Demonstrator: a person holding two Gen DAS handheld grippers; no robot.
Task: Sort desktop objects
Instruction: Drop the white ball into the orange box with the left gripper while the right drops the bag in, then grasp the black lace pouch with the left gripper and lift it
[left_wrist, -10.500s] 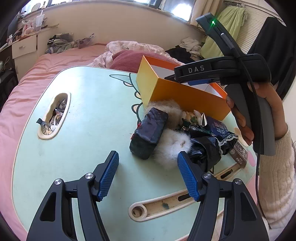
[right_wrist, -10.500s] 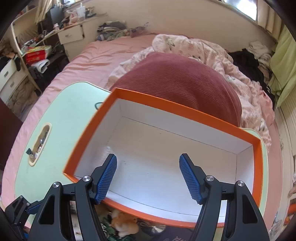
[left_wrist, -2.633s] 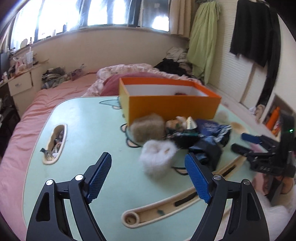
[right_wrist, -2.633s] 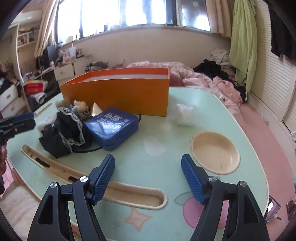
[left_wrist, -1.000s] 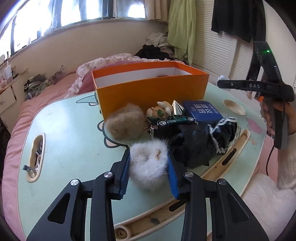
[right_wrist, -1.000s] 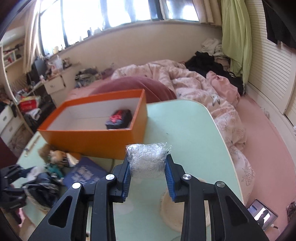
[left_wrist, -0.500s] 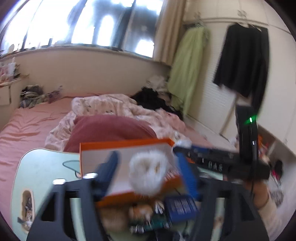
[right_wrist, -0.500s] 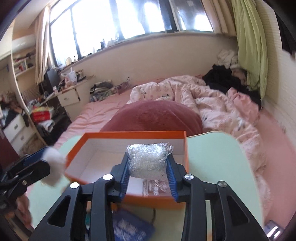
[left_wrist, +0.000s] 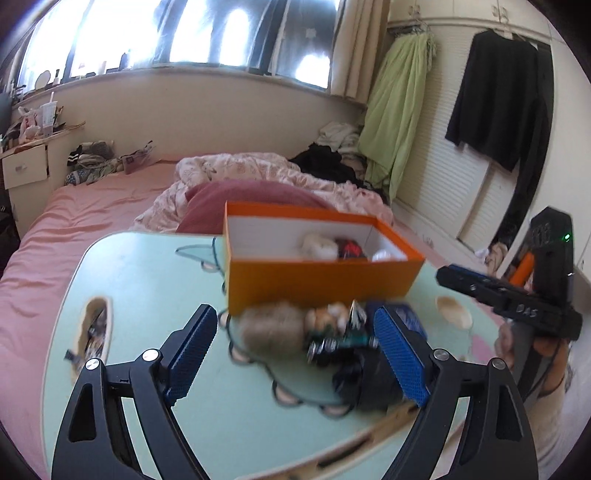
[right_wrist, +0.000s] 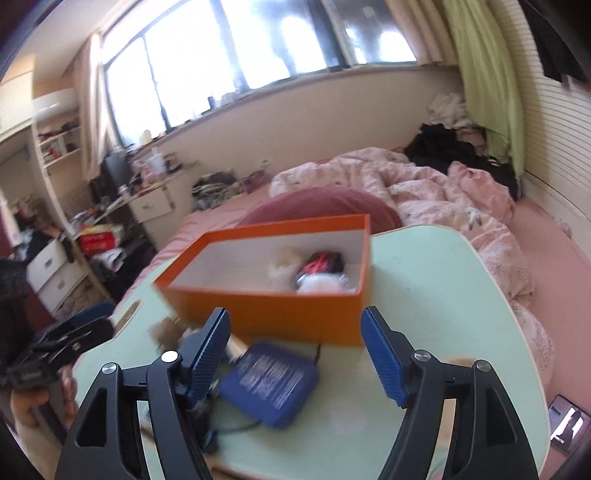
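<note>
**Orange box loaded, tabletop pile remains**

The open orange cardboard box (left_wrist: 321, 280) sits mid-table. Left gripper (left_wrist: 295, 354), jaws just spread wide and empty, faces the tan fluffy ball (left_wrist: 271, 326) straight ahead, nearest. Right gripper (right_wrist: 297, 354), just opened and empty, overlooks the flat blue case (right_wrist: 271, 384).

Orange outside and white inside on the cardboard box (left_wrist: 317, 284). Pale mint green across the table (left_wrist: 147, 280), with cream edging, a dark outline drawing and a pink patch near one corner. Blue ribbed pads on black frames for the left gripper (left_wrist: 295, 354) and right gripper (right_wrist: 295, 358). Dark blue with pale lettering on the flat case (right_wrist: 271, 384). Tan on the fluffy pompom (left_wrist: 273, 326) before the box; white on the fluffy pompom (left_wrist: 319, 245) inside. Black with red markings on the pouch (right_wrist: 321, 267). Solid pink on the bedsheet (left_wrist: 85, 206), maroon on the cushion (left_wrist: 251, 192), light green on the hanging cloth (left_wrist: 391, 110).
</note>
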